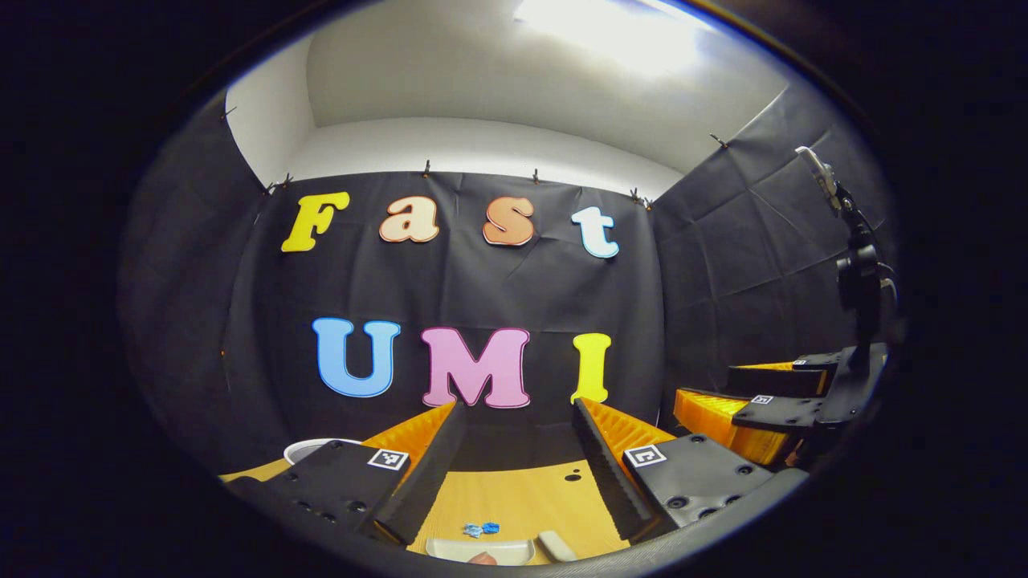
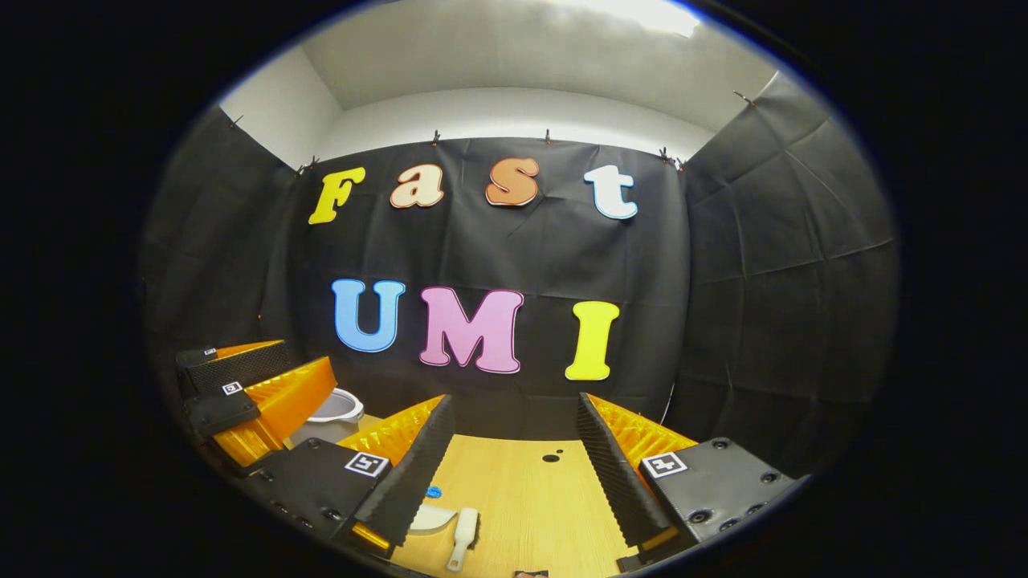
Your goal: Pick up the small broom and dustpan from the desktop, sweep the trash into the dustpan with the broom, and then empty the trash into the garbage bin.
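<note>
Broom (image 2: 463, 538) lies below your right claw (image 2: 514, 474), dustpan (image 1: 480, 550) below left claw (image 1: 514, 474); both wide, empty — dip straight down, grip handles

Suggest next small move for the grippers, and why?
Probably lower the right gripper toward the broom lying on the desk beside the dustpan. Both grippers are open, holding nothing, above the desk; blue trash is unswept.
</note>
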A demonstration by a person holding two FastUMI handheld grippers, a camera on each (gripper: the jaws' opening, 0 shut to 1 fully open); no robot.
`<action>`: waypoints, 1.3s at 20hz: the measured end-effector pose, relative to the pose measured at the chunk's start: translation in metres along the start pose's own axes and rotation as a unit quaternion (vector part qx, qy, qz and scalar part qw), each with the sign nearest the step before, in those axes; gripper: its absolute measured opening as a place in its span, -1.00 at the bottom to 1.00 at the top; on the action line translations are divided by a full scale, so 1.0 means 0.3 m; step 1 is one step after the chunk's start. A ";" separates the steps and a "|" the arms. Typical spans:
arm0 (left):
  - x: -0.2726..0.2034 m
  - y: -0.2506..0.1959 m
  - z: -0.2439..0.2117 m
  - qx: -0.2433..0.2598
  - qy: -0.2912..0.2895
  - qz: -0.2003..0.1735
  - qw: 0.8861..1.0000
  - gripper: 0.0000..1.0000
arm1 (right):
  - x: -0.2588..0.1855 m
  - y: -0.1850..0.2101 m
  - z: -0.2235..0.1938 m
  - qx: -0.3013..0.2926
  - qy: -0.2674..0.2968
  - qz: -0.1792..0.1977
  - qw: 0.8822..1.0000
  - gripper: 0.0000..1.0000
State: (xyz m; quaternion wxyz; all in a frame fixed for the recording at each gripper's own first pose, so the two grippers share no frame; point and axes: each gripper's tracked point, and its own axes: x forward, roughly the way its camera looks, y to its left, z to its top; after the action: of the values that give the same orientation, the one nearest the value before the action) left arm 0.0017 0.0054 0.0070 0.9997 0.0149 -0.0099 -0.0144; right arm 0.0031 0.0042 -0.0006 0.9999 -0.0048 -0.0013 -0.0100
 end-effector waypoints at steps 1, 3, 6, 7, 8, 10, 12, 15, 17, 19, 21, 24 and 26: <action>-0.001 0.010 -0.001 0.000 -0.001 0.003 1.000 0.63 | 0.003 0.005 0.004 -0.002 -0.001 0.001 1.000 0.94; -0.004 0.011 0.004 0.001 -0.002 0.005 1.000 0.63 | 0.000 0.016 0.002 -0.003 0.000 0.003 1.000 0.94; -0.013 0.013 -0.004 0.011 0.002 0.004 1.000 0.63 | 0.001 0.034 -0.006 -0.003 0.004 0.009 1.000 0.94; -0.017 0.012 -0.006 0.013 0.002 0.004 1.000 0.63 | 0.000 0.039 -0.002 -0.005 0.004 0.009 1.000 0.94; -0.017 0.012 -0.004 0.013 0.001 0.003 1.000 0.63 | -0.003 0.041 0.002 -0.006 0.003 0.011 1.000 0.94; -0.020 0.008 -0.002 0.010 -0.001 0.001 1.000 0.60 | -0.003 0.048 0.007 -0.008 0.001 0.012 1.000 0.94; -0.026 0.014 0.003 0.008 -0.003 0.002 1.000 0.60 | -0.003 0.053 0.010 -0.008 0.000 0.013 1.000 0.96; -0.034 0.020 0.002 0.007 -0.003 0.004 1.000 0.60 | -0.010 0.062 0.010 -0.009 0.001 0.015 1.000 0.94; -0.037 0.029 0.002 0.008 -0.001 0.006 1.000 0.63 | -0.008 0.071 0.010 -0.011 0.001 0.017 1.000 0.94; -0.042 0.030 -0.003 0.006 0.001 0.007 1.000 0.63 | -0.008 0.079 0.010 -0.011 0.001 0.020 1.000 0.94; -0.050 0.041 -0.012 0.006 0.007 0.009 1.000 0.60 | -0.005 0.094 0.009 -0.009 0.003 0.024 1.000 0.94; -0.063 0.056 -0.036 0.003 0.019 0.014 1.000 0.60 | -0.002 0.120 -0.004 -0.006 0.007 0.031 0.999 0.96; -0.071 0.062 -0.053 -0.003 0.029 0.013 0.999 0.60 | 0.005 0.141 -0.003 -0.006 0.008 0.037 0.999 0.94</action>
State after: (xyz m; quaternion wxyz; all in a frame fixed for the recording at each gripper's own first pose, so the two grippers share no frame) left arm -0.0189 0.0250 -0.0089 0.9997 0.0126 0.0186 -0.0005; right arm 0.0055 0.0464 -0.0019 0.9995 -0.0110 0.0070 0.0273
